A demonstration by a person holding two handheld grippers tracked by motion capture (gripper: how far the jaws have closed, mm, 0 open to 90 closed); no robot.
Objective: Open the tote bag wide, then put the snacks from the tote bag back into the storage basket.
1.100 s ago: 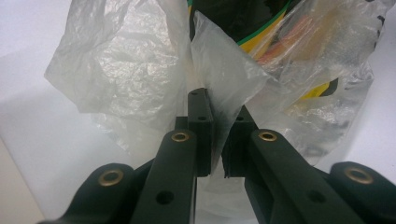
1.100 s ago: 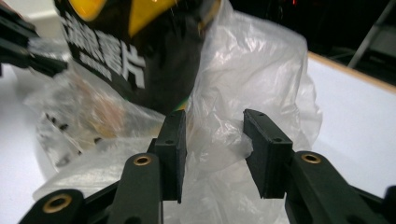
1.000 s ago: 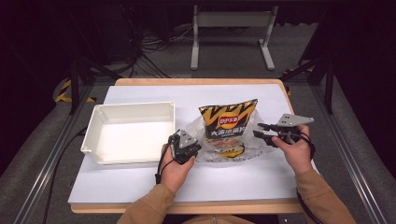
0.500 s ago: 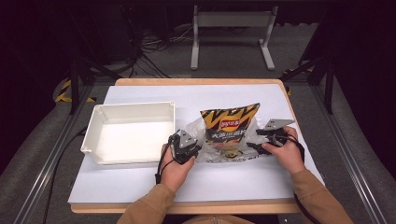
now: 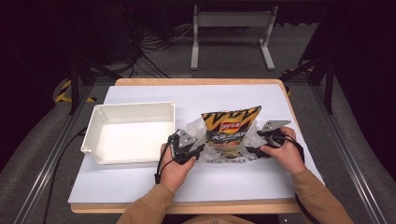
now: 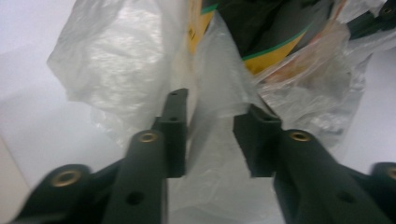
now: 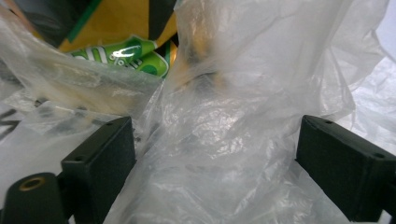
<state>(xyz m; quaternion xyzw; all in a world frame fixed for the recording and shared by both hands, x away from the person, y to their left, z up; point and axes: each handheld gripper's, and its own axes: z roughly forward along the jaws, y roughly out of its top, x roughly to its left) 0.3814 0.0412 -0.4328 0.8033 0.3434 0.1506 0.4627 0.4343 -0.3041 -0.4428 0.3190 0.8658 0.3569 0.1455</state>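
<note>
Your left gripper [image 5: 198,150] is at the left edge of the clear plastic bag [image 5: 200,128], low on the white table [image 5: 140,179]. In the left gripper view the two black jaws stand a little apart, and a fold of the plastic bag [image 6: 212,116] runs up between them. One jaw seems to touch the film, but I cannot tell if the plastic is really pinched.

Your right gripper [image 5: 254,142] is at the right edge of the same bag. In the right gripper view its jaws are spread wide, and a thick bunch of the plastic bag [image 7: 224,140] sits in the gap between them. The film reaches toward both jaws, yet they are not pressed together on it.

The chip bag [image 5: 231,128], yellow and black with a red label, stands almost upright inside the plastic bag, between your two hands, in the middle of the table. In the right gripper view you see also a green and white print [image 7: 126,56] through the film, just beside the yellow part of the chip bag [image 7: 126,23].

The white tray [image 5: 95,135] lies to the left, just beside your left hand [image 5: 175,165], and the plastic bag is near its right wall.
</note>
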